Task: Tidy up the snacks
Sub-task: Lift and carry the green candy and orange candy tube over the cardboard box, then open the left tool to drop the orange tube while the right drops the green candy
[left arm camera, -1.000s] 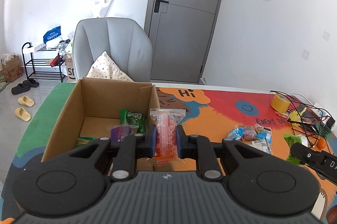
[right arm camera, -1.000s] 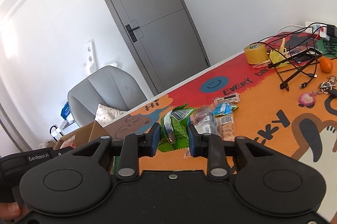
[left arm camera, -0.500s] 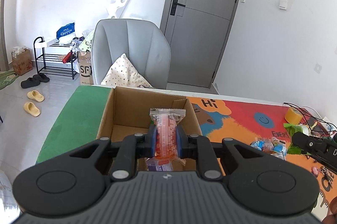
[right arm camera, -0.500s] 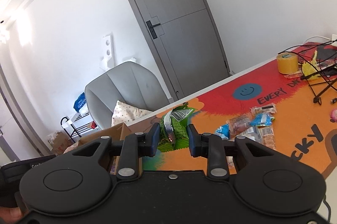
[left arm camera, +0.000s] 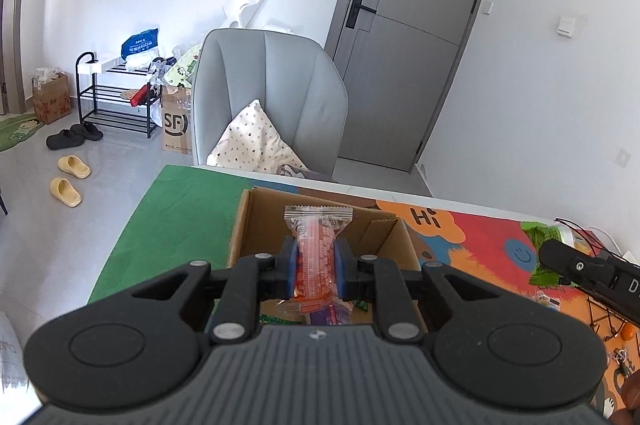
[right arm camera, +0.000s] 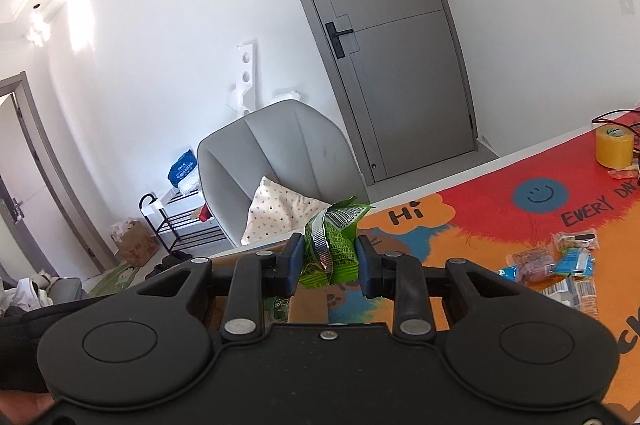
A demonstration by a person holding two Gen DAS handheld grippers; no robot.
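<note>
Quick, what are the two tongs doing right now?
Left tongs: shut on the orange snack packet.
Right tongs: shut on the green snack packet.

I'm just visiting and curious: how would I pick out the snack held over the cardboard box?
Find the open cardboard box on the colourful table mat, in front of the grey chair. Over it, the left gripper clamps an upright orange-red snack packet with a clear crimped top; the other held packet is green.

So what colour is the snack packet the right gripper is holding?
Bright green, with a silvery stripe: the snack packet shows best in the right wrist view.
</note>
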